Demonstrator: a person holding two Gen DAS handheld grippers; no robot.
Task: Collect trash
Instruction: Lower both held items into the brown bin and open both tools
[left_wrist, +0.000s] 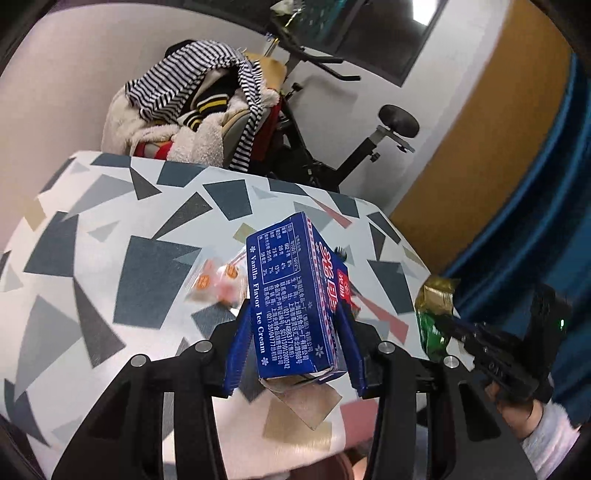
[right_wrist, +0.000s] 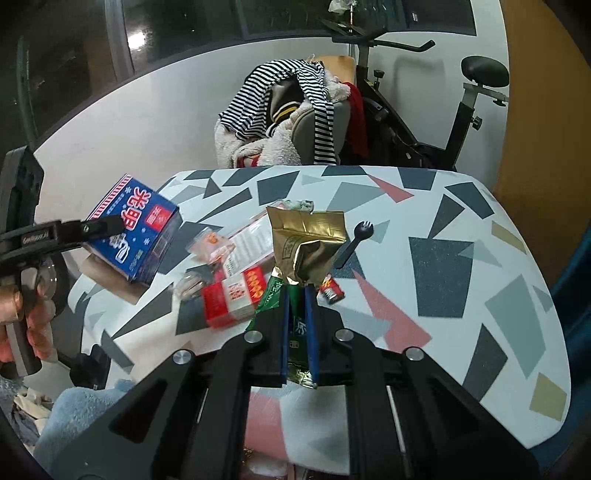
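Note:
My left gripper (left_wrist: 293, 314) is shut on a blue ice cream box (left_wrist: 295, 295) and holds it above the patterned table (left_wrist: 110, 229); the box also shows in the right wrist view (right_wrist: 136, 236). My right gripper (right_wrist: 298, 295) is shut on a green and gold wrapper (right_wrist: 304, 236), lifted over the table (right_wrist: 461, 258); the wrapper also shows in the left wrist view (left_wrist: 436, 314). On the table lie a red and white box (right_wrist: 236, 299), clear candy wrappers (right_wrist: 210, 243) (left_wrist: 218, 280), a small red can (right_wrist: 332, 290) and a black plastic spork (right_wrist: 352, 242).
A chair piled with striped and fleece clothes (right_wrist: 288, 122) stands behind the table, next to an exercise bike (right_wrist: 443, 110). A paper leaflet (right_wrist: 255, 240) lies among the trash. Blue fabric (right_wrist: 74, 417) lies below the table's left edge.

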